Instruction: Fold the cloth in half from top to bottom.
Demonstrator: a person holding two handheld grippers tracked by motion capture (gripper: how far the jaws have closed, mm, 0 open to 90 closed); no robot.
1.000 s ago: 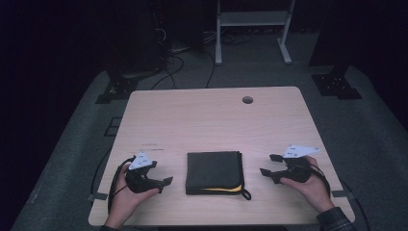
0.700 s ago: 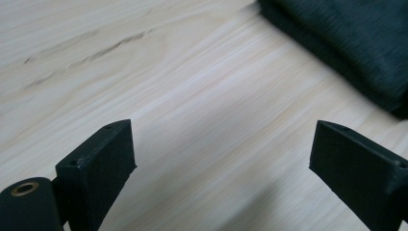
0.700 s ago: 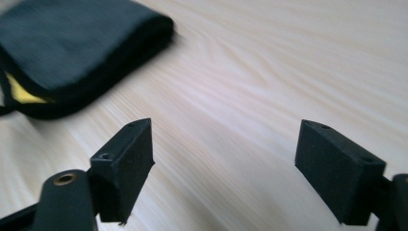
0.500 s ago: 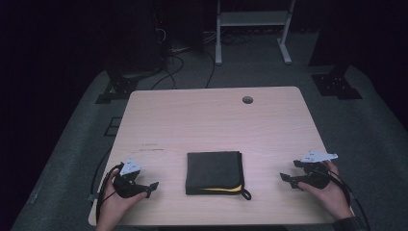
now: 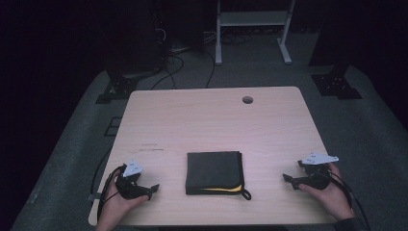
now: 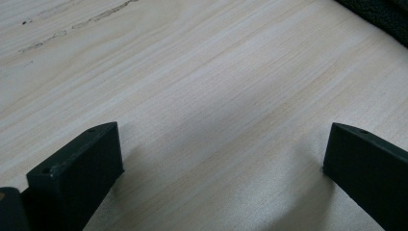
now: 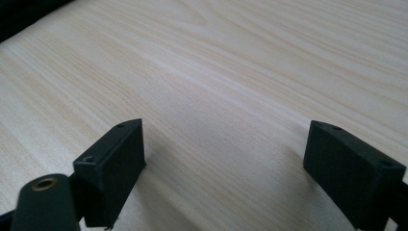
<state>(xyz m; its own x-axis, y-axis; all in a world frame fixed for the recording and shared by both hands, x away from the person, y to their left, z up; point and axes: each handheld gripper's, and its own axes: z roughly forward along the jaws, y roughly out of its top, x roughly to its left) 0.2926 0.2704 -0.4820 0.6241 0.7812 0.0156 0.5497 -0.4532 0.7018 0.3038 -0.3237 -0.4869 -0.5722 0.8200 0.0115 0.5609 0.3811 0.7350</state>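
From above, the folded dark cloth [image 5: 214, 172] lies at the near middle of the table [image 5: 211, 120], between my left gripper [image 5: 146, 188] and right gripper [image 5: 290, 180], apart from both. It looks soft and light; I'd pinch a corner near the yellow edge. In each gripper view, my jaws stand wide apart over bare wood.
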